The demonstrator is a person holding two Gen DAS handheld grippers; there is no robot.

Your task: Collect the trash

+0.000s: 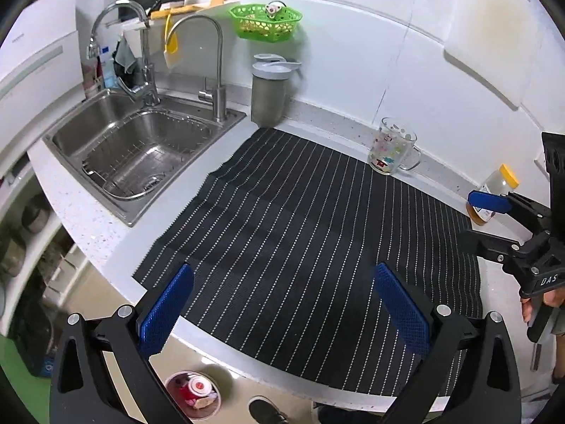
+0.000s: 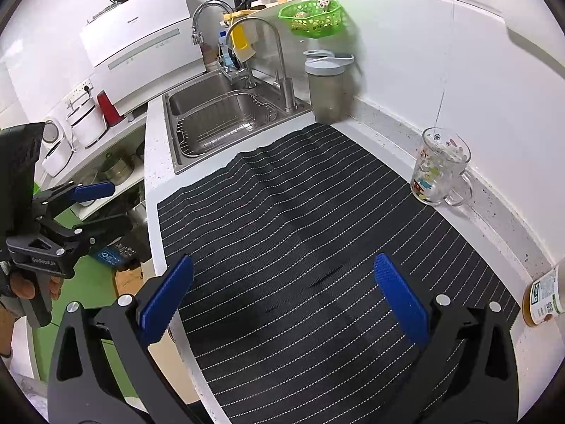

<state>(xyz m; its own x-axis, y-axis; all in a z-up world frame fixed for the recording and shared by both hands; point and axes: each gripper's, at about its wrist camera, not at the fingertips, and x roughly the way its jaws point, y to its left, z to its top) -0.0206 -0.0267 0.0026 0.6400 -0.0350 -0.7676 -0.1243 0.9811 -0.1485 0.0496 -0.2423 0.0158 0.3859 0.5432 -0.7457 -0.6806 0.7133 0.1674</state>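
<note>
Both grippers, left gripper point(image 1: 284, 312) and right gripper point(image 2: 284, 300), hang spread wide and empty above the black pinstriped ribbed mat point(image 1: 310, 233). No loose trash on the mat that I can spot; it's down in the small round bin point(image 1: 193, 394) on the floor below the mat's front edge. Looks like light, crushable wrappers, so pinch an edge gently. White speckled desk point(image 1: 88, 226) under the mat, steel sink point(image 1: 141, 152) left of it.
</note>
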